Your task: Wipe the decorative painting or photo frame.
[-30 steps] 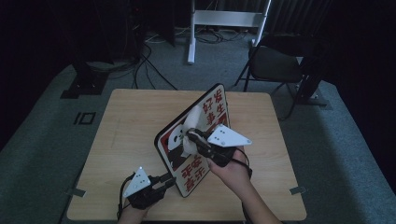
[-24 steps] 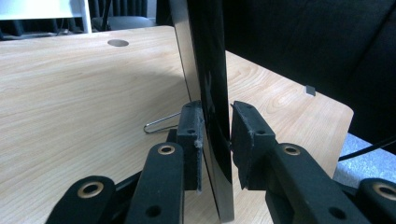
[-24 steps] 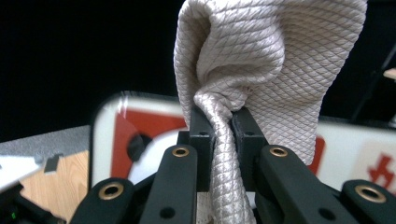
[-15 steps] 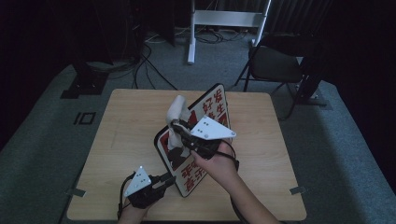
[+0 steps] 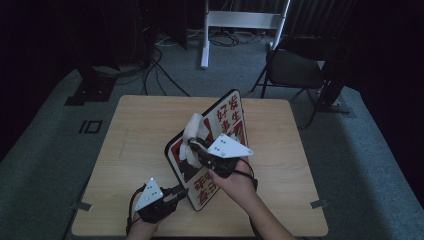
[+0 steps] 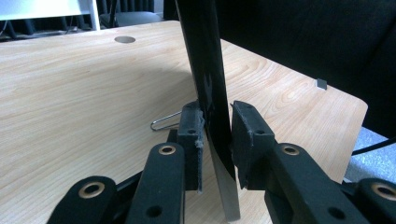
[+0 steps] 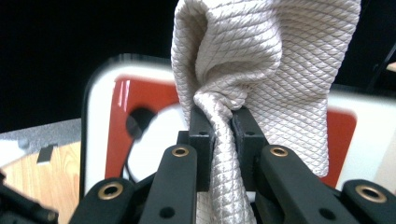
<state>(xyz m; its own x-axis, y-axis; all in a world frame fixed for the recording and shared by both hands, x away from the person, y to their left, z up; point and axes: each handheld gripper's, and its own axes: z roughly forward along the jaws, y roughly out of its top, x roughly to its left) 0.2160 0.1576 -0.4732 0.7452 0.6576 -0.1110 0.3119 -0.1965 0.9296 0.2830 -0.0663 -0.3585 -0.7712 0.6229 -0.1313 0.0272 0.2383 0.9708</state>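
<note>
A red, white and black sign board (image 5: 225, 125) with red characters stands tilted on its edge on the wooden table (image 5: 135, 125). My left gripper (image 5: 175, 192) is shut on the board's near lower corner; in the left gripper view the thin black board (image 6: 208, 70) is clamped between the pads (image 6: 191, 135). My right gripper (image 5: 192, 145) is shut on a bunched cream cloth (image 5: 192, 131) held against the board's face. In the right gripper view the quilted cloth (image 7: 261, 60) rises from between the pads, with the board (image 7: 116, 116) behind it.
A bent wire clip (image 6: 163, 122) lies on the table beside the board. A round hole (image 6: 124, 39) marks the far tabletop. Beyond the table stand a dark chair (image 5: 295, 70), a white stand base (image 5: 240, 20) and floor cables (image 5: 160, 55).
My right gripper has carried the cloth up and left across the board's face, then slightly back down. The left gripper and the board's near corner have kept still.
</note>
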